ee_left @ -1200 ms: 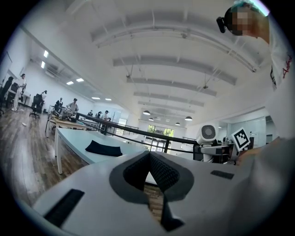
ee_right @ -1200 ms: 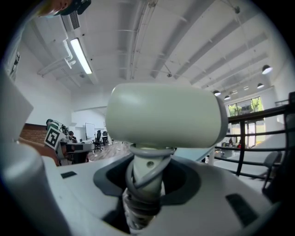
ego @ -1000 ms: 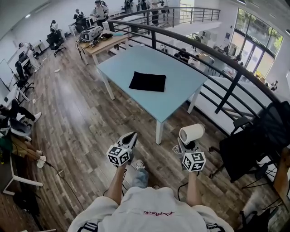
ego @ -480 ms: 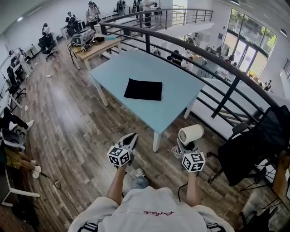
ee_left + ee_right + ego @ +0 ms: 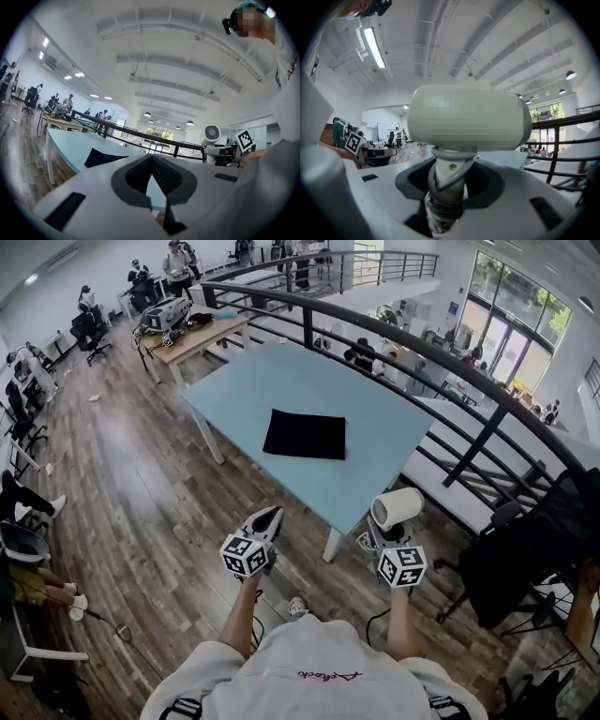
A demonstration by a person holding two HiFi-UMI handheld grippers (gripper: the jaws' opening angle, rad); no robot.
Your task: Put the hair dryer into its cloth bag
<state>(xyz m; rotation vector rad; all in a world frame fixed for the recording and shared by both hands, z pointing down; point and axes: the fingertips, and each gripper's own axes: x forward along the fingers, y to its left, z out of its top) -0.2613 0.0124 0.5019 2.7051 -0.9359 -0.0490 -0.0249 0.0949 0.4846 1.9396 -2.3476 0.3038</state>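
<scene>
A cream hair dryer [image 5: 397, 509] stands upright in my right gripper [image 5: 382, 529], which is shut on its handle [image 5: 446, 187] with the cord wound round it; the barrel [image 5: 466, 117] fills the right gripper view. My left gripper [image 5: 265, 521] is shut with nothing between its jaws, its tips [image 5: 152, 161] meeting. The black cloth bag [image 5: 305, 434] lies flat on the light blue table [image 5: 375, 399], ahead of both grippers and some way off. In the left gripper view the bag [image 5: 103, 158] shows at the left and the dryer [image 5: 212, 136] at the right.
A dark curved railing [image 5: 441, 362] runs behind and to the right of the table. A black chair [image 5: 534, 549] stands at the right. A wooden desk [image 5: 192, 334] with equipment and several people are at the far left back. Wooden floor [image 5: 141, 502] lies left of the table.
Both grippers have come closer to the table's near corner, the dryer still held. The table and bag now sit nearer and lower in the head view.
</scene>
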